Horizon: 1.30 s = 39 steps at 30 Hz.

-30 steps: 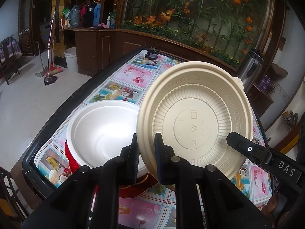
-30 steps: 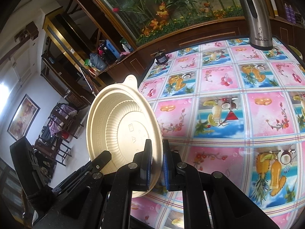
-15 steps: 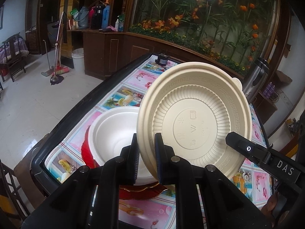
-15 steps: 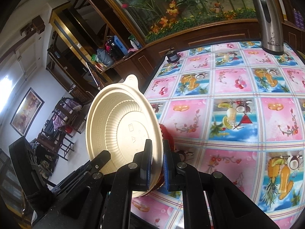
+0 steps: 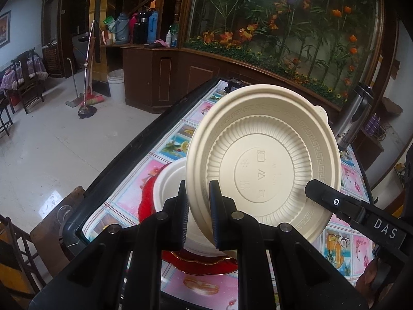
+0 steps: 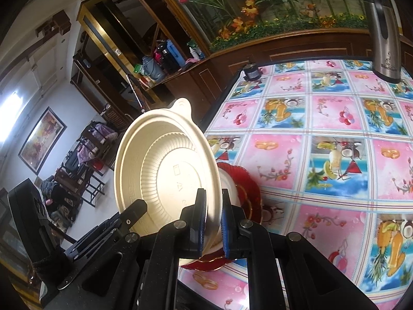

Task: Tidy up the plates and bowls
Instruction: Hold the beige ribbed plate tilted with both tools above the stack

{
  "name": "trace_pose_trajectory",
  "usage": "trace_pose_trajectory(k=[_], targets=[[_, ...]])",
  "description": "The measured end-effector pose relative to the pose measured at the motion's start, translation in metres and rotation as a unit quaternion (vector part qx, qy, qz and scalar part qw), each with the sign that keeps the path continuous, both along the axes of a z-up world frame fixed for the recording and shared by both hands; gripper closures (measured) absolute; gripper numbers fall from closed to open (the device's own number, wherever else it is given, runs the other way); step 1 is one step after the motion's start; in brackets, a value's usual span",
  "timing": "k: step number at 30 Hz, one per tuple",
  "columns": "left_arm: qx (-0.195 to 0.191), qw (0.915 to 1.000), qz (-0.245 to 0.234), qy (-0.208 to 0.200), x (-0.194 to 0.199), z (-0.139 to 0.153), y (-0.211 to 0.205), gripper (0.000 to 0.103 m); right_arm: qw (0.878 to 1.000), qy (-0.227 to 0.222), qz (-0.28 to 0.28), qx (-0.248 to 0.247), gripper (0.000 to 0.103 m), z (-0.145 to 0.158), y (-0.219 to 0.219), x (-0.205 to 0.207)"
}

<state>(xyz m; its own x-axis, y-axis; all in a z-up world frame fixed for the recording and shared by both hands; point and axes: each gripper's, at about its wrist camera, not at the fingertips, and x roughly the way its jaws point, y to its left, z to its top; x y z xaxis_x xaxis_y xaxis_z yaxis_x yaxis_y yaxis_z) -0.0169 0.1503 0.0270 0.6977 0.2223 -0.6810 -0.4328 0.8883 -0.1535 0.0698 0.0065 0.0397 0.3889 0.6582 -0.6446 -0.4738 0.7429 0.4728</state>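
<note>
Left gripper, right gripper: clamped.

Showing on and above the tabletop: one beige plate, one white bowl, one red plate lying under that bowl, one steel flask, one small black device, two hand-held grippers.

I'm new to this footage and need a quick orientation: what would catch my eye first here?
A cream plate, tilted on edge, fills the centre foreground, pinched at its rim by the left gripper and the right gripper, both with jaws shut. Just behind it a white bowl sits on a red plate near the corner of the table, whose bright pink-and-blue fruit cloth dominates the right wrist view.
</note>
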Motion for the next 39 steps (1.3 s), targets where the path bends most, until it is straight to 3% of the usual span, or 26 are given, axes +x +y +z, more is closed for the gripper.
trace_pose_trajectory(k=[22,39], targets=[[-0.007,0.9997,0.020,0.012,0.000,-0.003,0.016,0.090,1.000,0.013,0.027,-0.007,0.093,-0.006,0.033,-0.001],[-0.026,0.9987,0.003,0.043,0.014,-0.007,0.026,0.090,0.999,0.028,0.027,-0.022,0.092,-0.012,0.039,0.004]])
